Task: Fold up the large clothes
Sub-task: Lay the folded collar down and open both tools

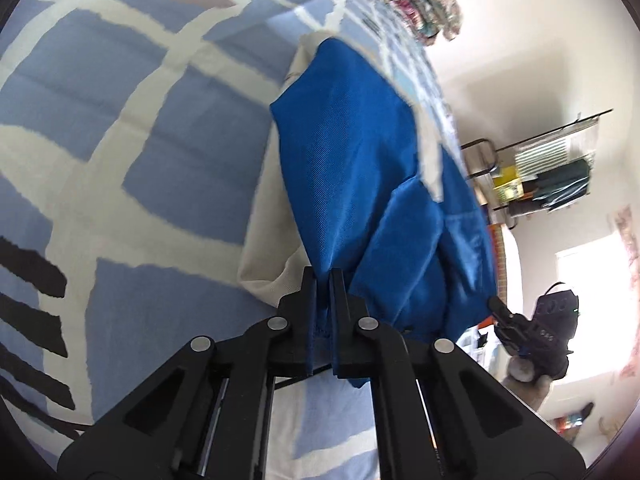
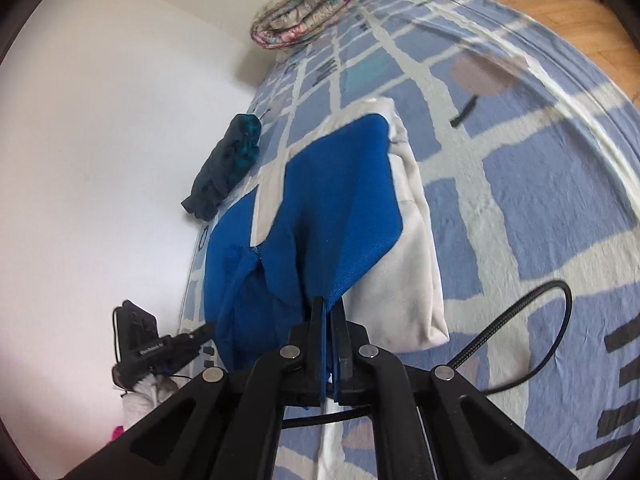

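Left gripper [image 1: 324, 280] pinches the blue-and-white garment's [image 1: 352, 168] hem. Right gripper [image 2: 330, 308] nips it too. No lettering reads clearly.

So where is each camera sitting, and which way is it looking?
Left wrist view: sits on the left gripper, looking down along its jaws, shut on the blue and white garment over the bed cover; the right gripper shows at the far right.
Right wrist view: sits on the right gripper, jaws shut on the same garment; the left gripper shows at the lower left.
Both share the garment, the bed cover, the floral bedding and the dark clothes.
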Demonstrator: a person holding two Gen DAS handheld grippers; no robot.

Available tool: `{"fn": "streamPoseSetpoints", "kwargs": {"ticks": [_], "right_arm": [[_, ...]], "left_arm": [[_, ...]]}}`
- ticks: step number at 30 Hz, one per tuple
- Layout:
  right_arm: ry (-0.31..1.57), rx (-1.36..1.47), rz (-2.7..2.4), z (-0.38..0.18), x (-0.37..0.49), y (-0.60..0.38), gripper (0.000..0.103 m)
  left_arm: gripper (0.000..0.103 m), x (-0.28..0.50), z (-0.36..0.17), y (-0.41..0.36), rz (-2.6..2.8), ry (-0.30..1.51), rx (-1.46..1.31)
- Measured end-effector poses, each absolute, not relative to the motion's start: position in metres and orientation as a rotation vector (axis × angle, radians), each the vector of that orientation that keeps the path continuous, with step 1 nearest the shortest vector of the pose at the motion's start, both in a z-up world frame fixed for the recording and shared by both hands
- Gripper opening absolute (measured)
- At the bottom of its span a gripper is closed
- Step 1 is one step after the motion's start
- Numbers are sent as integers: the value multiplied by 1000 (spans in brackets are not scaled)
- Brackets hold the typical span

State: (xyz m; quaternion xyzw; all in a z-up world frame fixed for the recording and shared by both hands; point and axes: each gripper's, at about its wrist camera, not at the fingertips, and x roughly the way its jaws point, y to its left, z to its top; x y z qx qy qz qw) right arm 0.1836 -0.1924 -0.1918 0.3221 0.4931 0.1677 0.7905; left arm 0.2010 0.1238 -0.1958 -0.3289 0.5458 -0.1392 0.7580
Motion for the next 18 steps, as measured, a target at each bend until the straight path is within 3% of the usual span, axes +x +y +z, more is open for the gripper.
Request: {"fn": "streamPoseSetpoints", "kwargs": {"ticks": [4,7,9,10,12,18], "right_arm": [[1165,588,265,-222,191,-181,0],[1170,516,253,-207,187,-173,2],[1122,449,268,-180,175,-170,10],[1091,416,275,-164,166,-169,21],[1012,368,298,-130,145,-168,30],[782,268,314,-28,64,-181,33]], "left_arm": [[4,203,-197,116,-298,1199,-614],[6,195,-182,114,-293,1212,-552],[6,183,-160,113,-302,1176,-488],[6,177,-151,114,-309,1159,-475],[6,158,-115,116,-336,1091,-439],[6,95,-7,136,-375,884,-380]]}}
